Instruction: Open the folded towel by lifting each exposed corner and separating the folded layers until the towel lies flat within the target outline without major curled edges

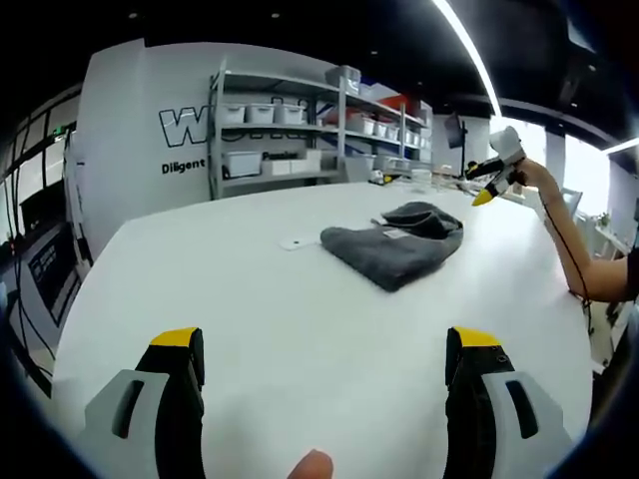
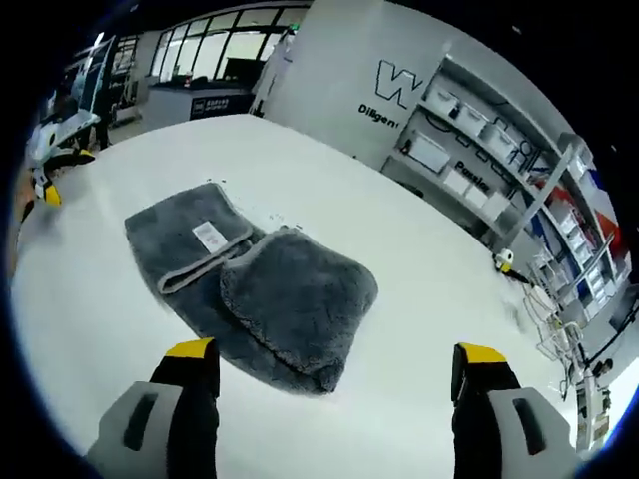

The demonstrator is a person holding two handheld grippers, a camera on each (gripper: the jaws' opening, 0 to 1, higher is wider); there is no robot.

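Both grippers stood with their jaws spread wide and nothing between them: the left gripper [image 1: 324,374] hovered over bare tabletop at the near edge, and the right gripper [image 2: 336,384] hung just short of the near edge of the towel [image 2: 255,284]. That grey towel lay partly folded on the white table [image 2: 419,249], one plush layer doubled over toward the right gripper and a flatter flap, bearing a small white label [image 2: 209,237], spread out beyond it. In the left gripper view the towel [image 1: 392,242] sat well beyond the jaws, toward the far right of the table [image 1: 250,299], with one rumpled fold raised at its far end. A small pale marking [image 1: 297,242] lay on the table just left of it. The right gripper [image 1: 489,185] also appeared there, yellow-tipped, held up in a person's hand [image 1: 526,173] beyond the towel, with the forearm running down the right. A fingertip [image 1: 311,465] showed at the bottom edge. Behind the table stood metal shelving [image 1: 300,125] stacked with white bins, against a white wall with dark lettering [image 1: 190,130].
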